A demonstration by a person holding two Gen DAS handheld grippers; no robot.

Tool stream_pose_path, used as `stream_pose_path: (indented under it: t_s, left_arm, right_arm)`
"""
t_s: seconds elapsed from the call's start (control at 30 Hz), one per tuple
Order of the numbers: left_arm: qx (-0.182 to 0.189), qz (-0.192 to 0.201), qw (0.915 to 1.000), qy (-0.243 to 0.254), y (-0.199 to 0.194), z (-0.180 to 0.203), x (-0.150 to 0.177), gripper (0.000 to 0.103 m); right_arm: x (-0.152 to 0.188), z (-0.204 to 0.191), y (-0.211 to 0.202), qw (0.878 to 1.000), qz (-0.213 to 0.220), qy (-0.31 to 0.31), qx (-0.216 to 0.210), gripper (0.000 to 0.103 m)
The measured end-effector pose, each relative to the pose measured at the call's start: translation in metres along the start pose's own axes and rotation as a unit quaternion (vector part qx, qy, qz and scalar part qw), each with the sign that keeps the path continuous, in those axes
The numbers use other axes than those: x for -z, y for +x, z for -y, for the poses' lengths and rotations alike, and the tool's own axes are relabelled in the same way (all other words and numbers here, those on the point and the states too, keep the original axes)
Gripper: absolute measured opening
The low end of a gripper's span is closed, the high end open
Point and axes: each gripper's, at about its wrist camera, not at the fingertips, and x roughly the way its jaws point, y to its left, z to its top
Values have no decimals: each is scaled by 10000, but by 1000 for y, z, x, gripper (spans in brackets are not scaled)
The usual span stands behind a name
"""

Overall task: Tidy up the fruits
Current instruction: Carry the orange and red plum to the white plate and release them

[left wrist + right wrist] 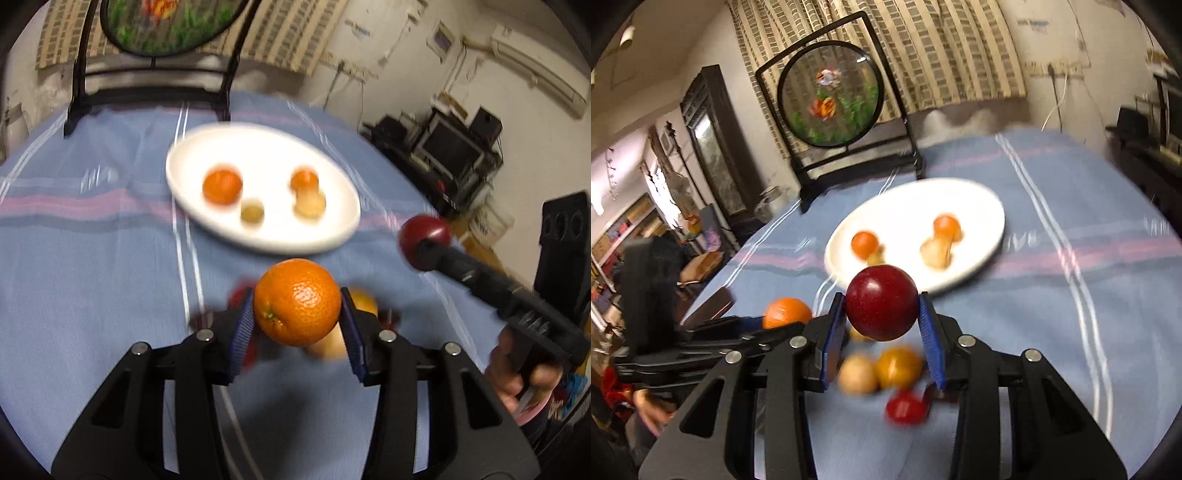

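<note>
My left gripper (297, 314) is shut on an orange (297, 301), held above the blue striped cloth (92, 277). My right gripper (882, 319) is shut on a dark red plum (881, 302); from the left wrist view it shows at the right with the plum (424, 230) at its tip. Ahead lies a white plate (266, 151) with two small oranges (222, 186), a pale fruit (310, 203) and a small yellowish fruit (252, 212). The plate (979, 206) also shows in the right wrist view. Below the grippers lie loose fruits: a pale one (857, 374), an orange-yellow one (899, 367) and a red one (907, 406).
A black-framed round decorative screen (829, 96) stands at the table's far edge behind the plate. A hand (521, 373) holds the right gripper's grip. Dark furniture and electronics (454, 147) stand beyond the table's right side.
</note>
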Motion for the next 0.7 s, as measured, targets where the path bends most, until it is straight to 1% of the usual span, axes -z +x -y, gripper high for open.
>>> stream_pose_path:
  t_s: [0.07, 0.17, 0.3, 0.4, 0.47, 0.53, 0.6, 0.67, 0.7]
  left_arm:
    - [-38, 96, 9998, -159, 10, -4, -28, 46]
    - [-231, 151, 9991, -311, 25, -13, -57, 46]
    - [-603, 139, 9978, -221, 56, -18, -98, 46]
    - [-960, 98, 9949, -296, 79, -32, -119, 46]
    - [-979, 0, 9940, -494, 92, -47, -126, 46]
    - [-1076, -201, 9924, -561, 107, -57, -129, 46]
    - [-1127, -314, 9914, -594, 116, -63, -128, 46]
    - [-1147, -312, 9912, -583, 118, -67, -127, 46]
    - [-1178, -308, 9908, -590, 116, -67, -127, 48]
  right_arm:
    - [-14, 0, 18, 9998, 48, -106, 171, 40]
    - [-34, 5, 50, 9993, 90, -186, 316, 40]
    - [-59, 20, 79, 9992, 105, -102, 366, 40]
    - [-71, 43, 96, 9977, 135, 78, 664, 40]
    - [-69, 56, 104, 9974, -24, 254, 672, 40]
    - [-66, 69, 111, 9967, -213, 424, 665, 40]
    - [-62, 75, 119, 9959, -375, 473, 670, 40]
    - [-61, 75, 122, 9959, -447, 441, 654, 40]
    - [-59, 74, 123, 9957, -500, 451, 640, 40]
